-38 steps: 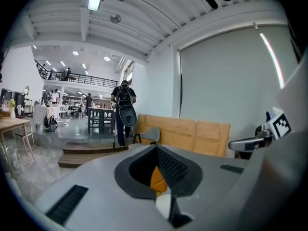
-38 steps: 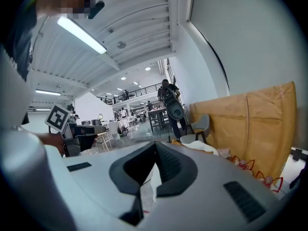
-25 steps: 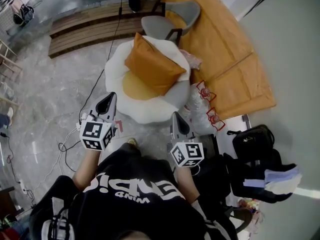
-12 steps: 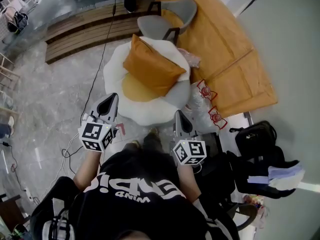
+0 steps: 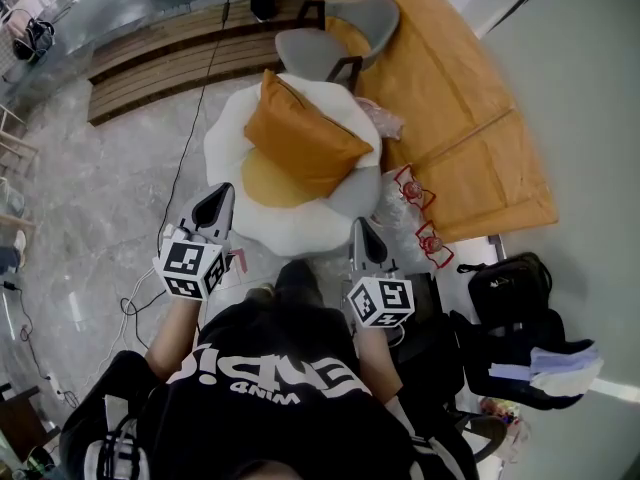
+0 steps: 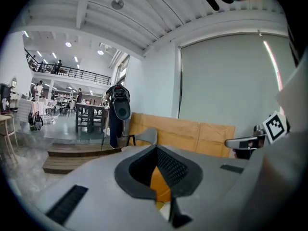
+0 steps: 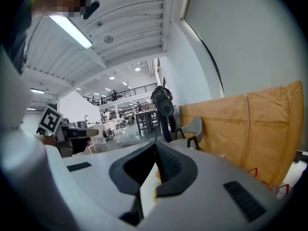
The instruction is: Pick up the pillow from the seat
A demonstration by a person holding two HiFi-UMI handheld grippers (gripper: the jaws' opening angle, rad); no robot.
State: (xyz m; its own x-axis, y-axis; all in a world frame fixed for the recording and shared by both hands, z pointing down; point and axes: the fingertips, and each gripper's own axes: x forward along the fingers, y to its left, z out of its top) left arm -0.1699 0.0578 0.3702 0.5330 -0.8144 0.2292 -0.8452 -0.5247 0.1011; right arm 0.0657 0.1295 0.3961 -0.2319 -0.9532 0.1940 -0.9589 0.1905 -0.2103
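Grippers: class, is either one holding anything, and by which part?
Nothing is held. The left gripper and right gripper are shut and empty, short of the orange pillow on the white seat.

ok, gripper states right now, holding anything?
Left gripper: closed, empty.
Right gripper: closed, empty.

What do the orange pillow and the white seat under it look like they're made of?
Pillow: looks like matte cloth over soft filling; it creases and keeps pointed corners, with no shine. Seat: probably padded fabric, maybe plush; its white rim is puffy and lobed around a yellow centre. The weave is too small to tell.
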